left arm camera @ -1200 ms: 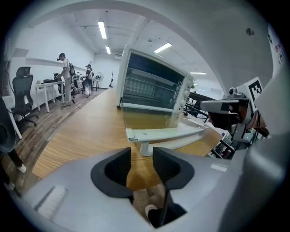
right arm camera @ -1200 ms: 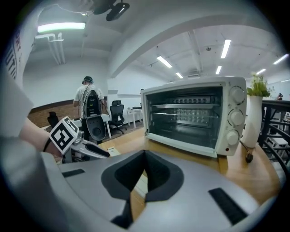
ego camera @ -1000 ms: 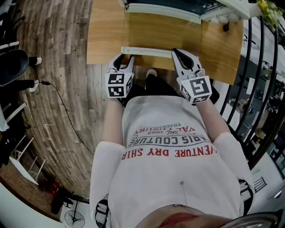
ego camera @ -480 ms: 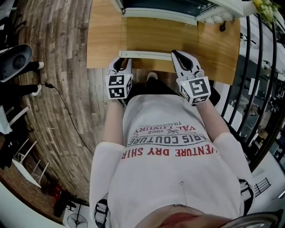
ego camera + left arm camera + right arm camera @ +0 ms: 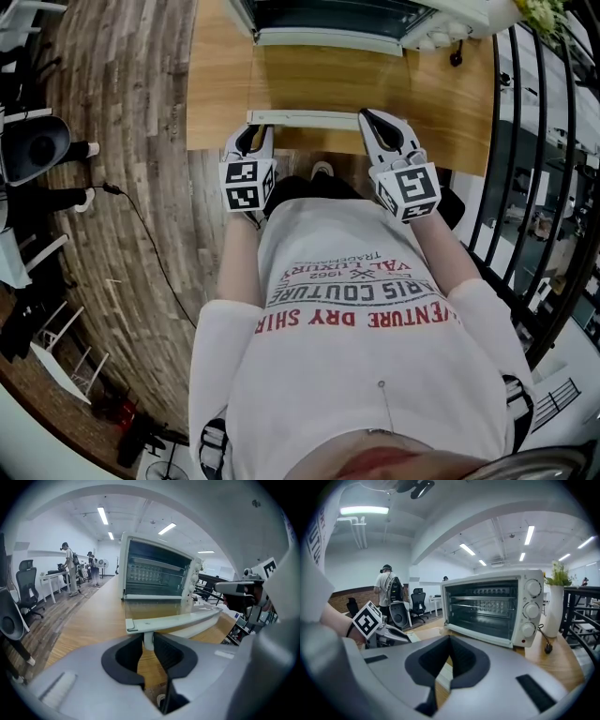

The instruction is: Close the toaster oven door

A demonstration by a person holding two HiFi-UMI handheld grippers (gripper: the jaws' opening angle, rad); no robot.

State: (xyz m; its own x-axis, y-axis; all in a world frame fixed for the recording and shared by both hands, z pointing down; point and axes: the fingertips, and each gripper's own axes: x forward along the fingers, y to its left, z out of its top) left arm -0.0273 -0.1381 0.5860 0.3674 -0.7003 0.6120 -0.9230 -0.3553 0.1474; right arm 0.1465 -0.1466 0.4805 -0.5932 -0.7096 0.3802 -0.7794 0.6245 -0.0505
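The left gripper has just been closing its jaws, and they now clamp the short white post under the door handle, near that bar's left end, at the lower middle of the left gripper view. In the head view this gripper sits left of center and the right gripper sits right of center, its tip at the handle's right end. In its own view the right gripper's fingertips meet at a point with nothing between them, and a strip of the white handle shows below the gap. Past the handle, the glass oven door lies folded down flat over the wooden table, wide open, with the wood grain showing through it. Behind it the white toaster oven stands at the top of the head view, its wire racks exposed and three knobs stacked on its right side. A black plug lies just right of the oven, beside a white vase.
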